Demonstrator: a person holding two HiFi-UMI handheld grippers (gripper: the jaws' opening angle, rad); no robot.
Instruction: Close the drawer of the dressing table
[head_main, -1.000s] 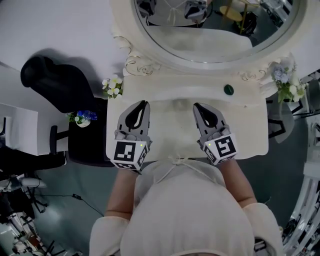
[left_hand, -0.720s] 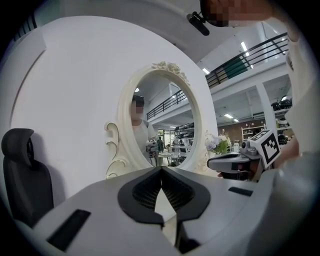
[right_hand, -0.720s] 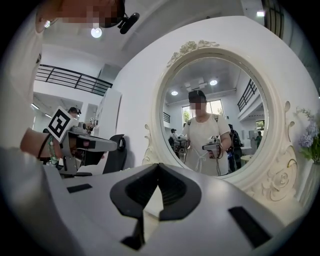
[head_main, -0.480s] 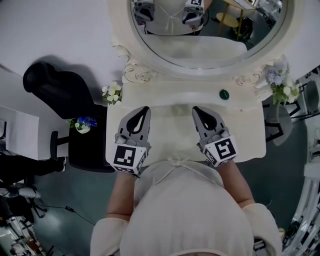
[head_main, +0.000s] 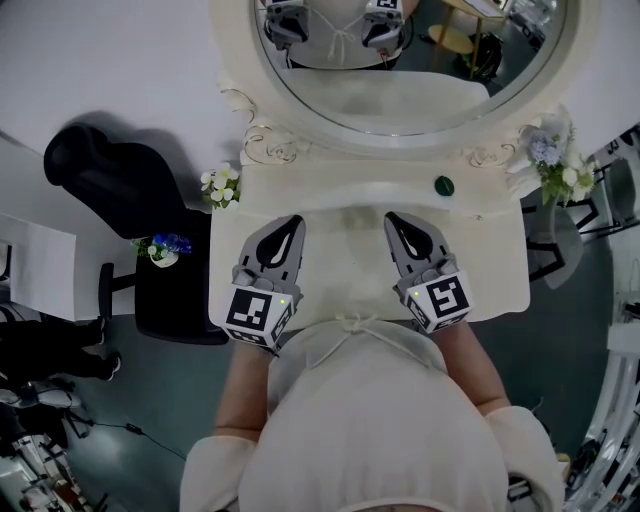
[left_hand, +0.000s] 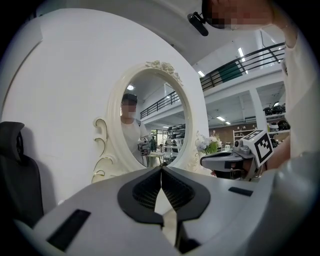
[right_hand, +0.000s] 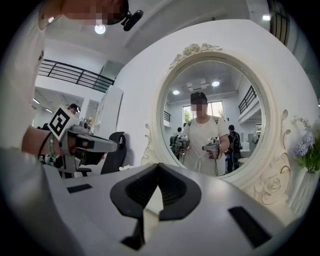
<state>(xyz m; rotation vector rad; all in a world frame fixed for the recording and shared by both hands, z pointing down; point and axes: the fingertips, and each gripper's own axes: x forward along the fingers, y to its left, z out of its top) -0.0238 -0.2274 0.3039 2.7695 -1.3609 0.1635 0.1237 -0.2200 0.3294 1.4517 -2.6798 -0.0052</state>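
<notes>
The cream dressing table (head_main: 495, 262) stands under its oval mirror (head_main: 400, 70). Its drawer shows in no view, as the tabletop and the person's body cover the front. My left gripper (head_main: 295, 221) hovers over the left half of the tabletop, jaws shut and empty. My right gripper (head_main: 392, 219) hovers over the right half, also shut on nothing. Both point toward the mirror. In the left gripper view the shut tips (left_hand: 161, 169) face the mirror frame (left_hand: 112, 150). The right gripper view shows shut tips (right_hand: 158, 165) before the mirror (right_hand: 215, 125).
A small dark green object (head_main: 444, 185) lies at the back right of the tabletop. Flower bunches stand at the left (head_main: 222, 183) and right (head_main: 553, 160) corners. A black chair (head_main: 105, 170) and a dark stool with blue flowers (head_main: 163, 245) stand left of the table.
My left gripper has edged a little toward the right gripper over the tabletop. The right gripper has stayed put, and the head view has shifted slightly.
</notes>
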